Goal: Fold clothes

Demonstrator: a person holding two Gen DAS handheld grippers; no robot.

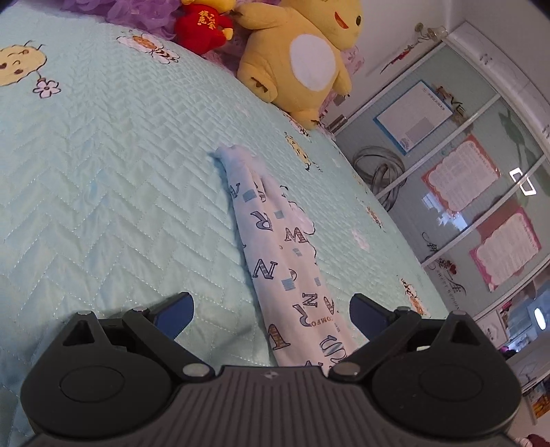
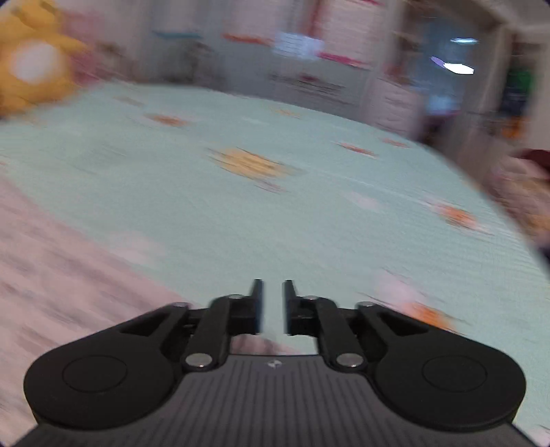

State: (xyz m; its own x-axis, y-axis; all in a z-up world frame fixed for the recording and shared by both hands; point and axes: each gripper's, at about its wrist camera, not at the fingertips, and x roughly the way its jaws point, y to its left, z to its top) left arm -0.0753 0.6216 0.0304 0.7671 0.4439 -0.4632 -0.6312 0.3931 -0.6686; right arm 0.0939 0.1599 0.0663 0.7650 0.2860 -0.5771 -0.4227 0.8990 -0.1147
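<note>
A pale blue garment (image 1: 275, 254) printed with letters lies as a long narrow strip on the mint quilted bed cover (image 1: 103, 178). It runs from the middle of the bed down between my left fingers. My left gripper (image 1: 271, 309) is open wide, its fingers on either side of the strip's near end and not closed on it. In the blurred right wrist view, my right gripper (image 2: 272, 306) is nearly shut with a narrow gap and holds nothing, above the bed cover (image 2: 275, 213). A pale pinkish cloth (image 2: 62, 275) lies at its lower left.
A yellow plush toy (image 1: 302, 58) and a small red-dressed plush (image 1: 202, 27) sit at the head of the bed. It shows as a yellow blur in the right wrist view (image 2: 31, 68). A wardrobe with posters (image 1: 464, 178) stands beyond the bed's right edge.
</note>
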